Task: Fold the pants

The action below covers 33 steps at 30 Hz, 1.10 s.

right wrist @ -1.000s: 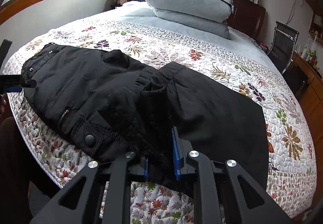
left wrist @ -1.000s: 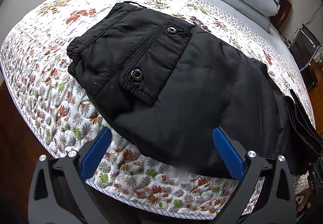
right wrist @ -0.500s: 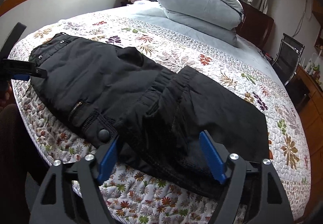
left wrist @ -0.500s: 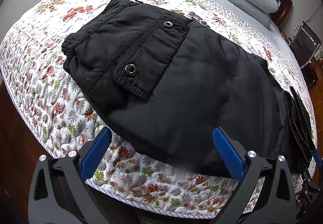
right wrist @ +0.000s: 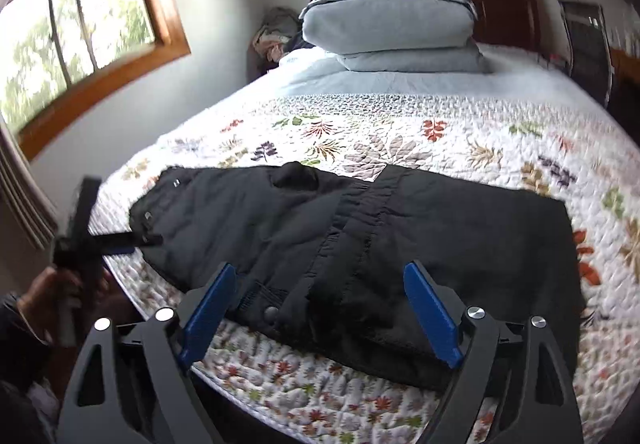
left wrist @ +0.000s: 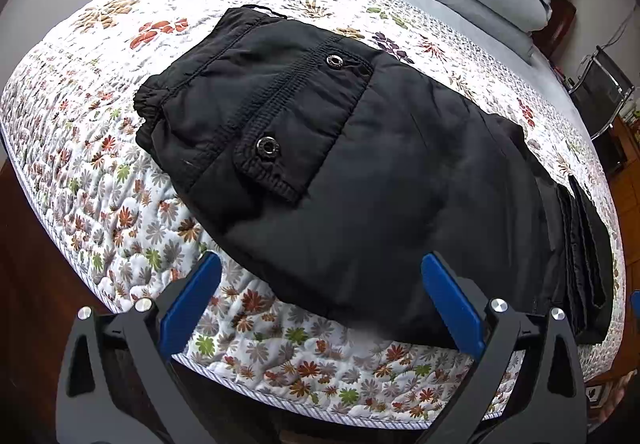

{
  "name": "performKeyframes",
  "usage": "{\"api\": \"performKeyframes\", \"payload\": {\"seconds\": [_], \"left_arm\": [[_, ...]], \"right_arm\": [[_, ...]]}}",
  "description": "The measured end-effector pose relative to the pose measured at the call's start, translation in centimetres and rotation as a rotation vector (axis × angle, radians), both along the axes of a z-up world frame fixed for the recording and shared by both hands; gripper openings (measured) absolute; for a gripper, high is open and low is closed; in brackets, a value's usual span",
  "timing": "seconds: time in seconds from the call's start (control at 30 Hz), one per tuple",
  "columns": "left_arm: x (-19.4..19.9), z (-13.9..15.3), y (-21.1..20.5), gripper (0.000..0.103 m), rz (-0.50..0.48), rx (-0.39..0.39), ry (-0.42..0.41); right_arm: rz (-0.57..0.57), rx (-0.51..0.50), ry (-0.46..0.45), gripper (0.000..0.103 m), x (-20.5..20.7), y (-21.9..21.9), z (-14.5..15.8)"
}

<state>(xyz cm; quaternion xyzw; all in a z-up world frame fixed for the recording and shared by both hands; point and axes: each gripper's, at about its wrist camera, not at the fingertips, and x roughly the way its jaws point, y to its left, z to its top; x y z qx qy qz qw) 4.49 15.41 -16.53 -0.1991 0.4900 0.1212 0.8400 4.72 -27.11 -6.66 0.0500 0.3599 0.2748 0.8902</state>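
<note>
Black pants (left wrist: 380, 180) lie folded along the near edge of the bed, waistband and snap pocket to the left in the left wrist view. They also show in the right wrist view (right wrist: 400, 228), with the leg ends folded over the middle. My left gripper (left wrist: 320, 296) is open and empty, just off the pants' near edge. My right gripper (right wrist: 320, 304) is open and empty, drawn back above the folded part. The left gripper also shows at the left of the right wrist view (right wrist: 86, 228), held by a hand.
The floral quilt (left wrist: 100, 148) covers the bed, whose near edge (left wrist: 280, 388) lies just ahead of my left gripper. Two grey pillows (right wrist: 392, 28) are stacked at the headboard. A chair (right wrist: 588, 44) stands to the right. Windows (right wrist: 72, 36) are on the left wall.
My right gripper has opened, let go of the pants' folded part and pulled back and up. The left gripper stayed open and shifted slightly.
</note>
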Motion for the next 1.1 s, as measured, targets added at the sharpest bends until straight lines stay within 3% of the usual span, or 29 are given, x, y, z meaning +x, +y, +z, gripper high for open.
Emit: {"api": "performKeyframes", "payload": {"seconds": [0.07,0.37,0.57,0.63,0.73,0.83,0.97,1.1], "left_arm": [[-0.4,0.1,0.5,0.100,0.014,-0.004,-0.003],[-1.5,-0.2,2.2,0.100,0.044,-0.033,-0.001],[-2.2,-0.6,3.4,0.100,0.050,-0.048,0.000],[-2.2,-0.6,3.7,0.100,0.050,-0.049,0.001],[-2.2,-0.6,3.9,0.100,0.052,-0.049,-0.001],[-2.4,-0.7,4.4,0.100,0.058,-0.053,-0.002],[-2.9,-0.6,4.5,0.100,0.061,-0.052,-0.004],[-3.4,-0.4,4.5,0.100,0.063,-0.056,-0.005]], "right_arm": [[-0.019,0.064,0.030,0.075,0.7,-1.6,-0.4],[0.077,-0.110,0.026,0.071,1.5,2.0,-2.9],[0.072,-0.224,0.069,0.048,2.6,3.6,-5.6],[0.080,-0.214,0.081,0.036,2.7,3.5,-6.0],[0.090,-0.212,0.068,0.027,2.3,3.5,-5.5],[0.101,-0.217,0.044,0.025,1.7,3.5,-4.5],[0.133,-0.128,0.033,0.025,0.9,3.0,-2.8],[0.153,-0.160,0.073,0.025,0.9,3.5,-4.2]]}}
